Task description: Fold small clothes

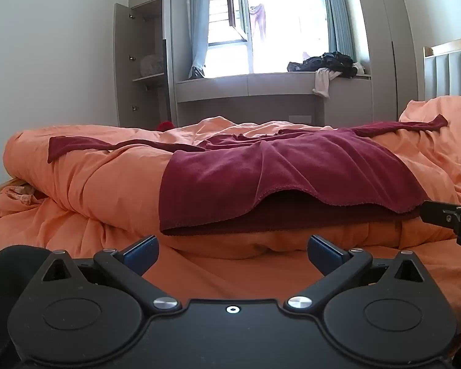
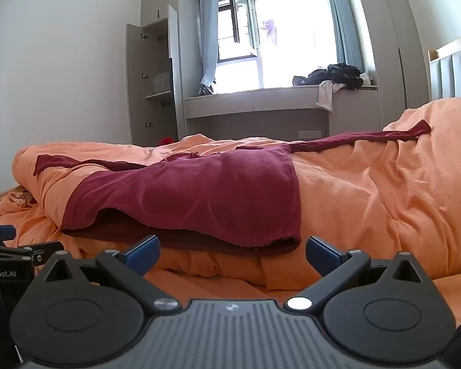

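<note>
Site: a bed with a rumpled orange duvet [image 1: 86, 184]; a window [image 1: 279, 30] and a ledge on the far side.
Garment: a dark red top [image 1: 292, 169] lies spread across the raised hump of the duvet, hem toward the near edge, both sleeves drawn out flat to left and right. The spread looks deliberate, made to expose the folding lines.
Hem: the upper layer arches off the lower one at the near edge, leaving a dark gap between the layers. Judged the easiest entry for a finger.
Left gripper [image 1: 232, 253]: jaws wide apart, nothing between them, hovering over the duvet just short of the hem, aimed at its middle to left part.
Right gripper [image 2: 232, 253]: jaws likewise wide apart and empty, facing the top's near right corner [image 2: 289, 241]. Its tip also shows at the right edge of the left view.
Stance: both tools level with the hem, side by side, tilted slightly down. Judged a paired approach to take the hem at two points.
Progress: no fold yet visible; task judged at its start.
Risk: the soft, uneven duvet may be pinched along with the cloth; only one layer may be caught.
Other laundry: a dark heap [image 1: 329, 61] with a white piece on the ledge, well apart, untouched.
</note>
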{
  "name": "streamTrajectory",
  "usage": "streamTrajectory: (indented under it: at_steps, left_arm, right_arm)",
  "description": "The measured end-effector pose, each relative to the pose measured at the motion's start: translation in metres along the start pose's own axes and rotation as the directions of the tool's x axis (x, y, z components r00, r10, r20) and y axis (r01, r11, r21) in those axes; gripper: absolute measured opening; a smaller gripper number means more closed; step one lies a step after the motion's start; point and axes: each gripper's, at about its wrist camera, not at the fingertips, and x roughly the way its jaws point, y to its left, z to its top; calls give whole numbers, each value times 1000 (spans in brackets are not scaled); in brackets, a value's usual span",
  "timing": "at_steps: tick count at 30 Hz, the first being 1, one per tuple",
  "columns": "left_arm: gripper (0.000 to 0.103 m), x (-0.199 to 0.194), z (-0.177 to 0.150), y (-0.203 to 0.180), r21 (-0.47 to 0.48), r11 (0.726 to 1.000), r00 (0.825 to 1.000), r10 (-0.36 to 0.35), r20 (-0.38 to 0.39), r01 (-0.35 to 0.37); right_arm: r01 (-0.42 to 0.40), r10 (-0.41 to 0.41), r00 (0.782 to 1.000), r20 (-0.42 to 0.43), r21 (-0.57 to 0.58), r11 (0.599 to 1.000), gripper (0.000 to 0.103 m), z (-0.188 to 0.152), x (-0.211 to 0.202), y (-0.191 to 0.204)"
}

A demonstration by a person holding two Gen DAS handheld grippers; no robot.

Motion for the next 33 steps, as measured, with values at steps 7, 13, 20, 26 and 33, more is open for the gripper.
streamTrajectory:
  at_steps: [7, 13, 20, 26, 33]
  left_arm:
    - [103, 0, 0, 0, -3, 1000, 1000, -5, -1, 5]
    - [103, 0, 1, 0, -4, 1000, 1000, -4, 1, 4]
    - [103, 0, 1, 1, -4, 1000, 1000, -6, 3, 6]
    - [103, 0, 1, 1, -6, 1000, 1000, -7, 4, 7]
    - [103, 0, 1, 1, -8, 1000, 1000, -7, 5, 7]
  right_arm:
    - [1, -1, 1000, 0, 2, 1000, 103, 0, -1, -1]
    - [2, -2, 1000, 2, 4, 1000, 103, 1, -2, -2]
    - [4, -5, 1000, 7, 16, 1000, 103, 0, -3, -4]
    - [6, -6, 1000, 8, 17, 1000, 103, 0, -3, -4]
    - [7, -7, 1000, 7, 19, 1000, 103, 0, -3, -4]
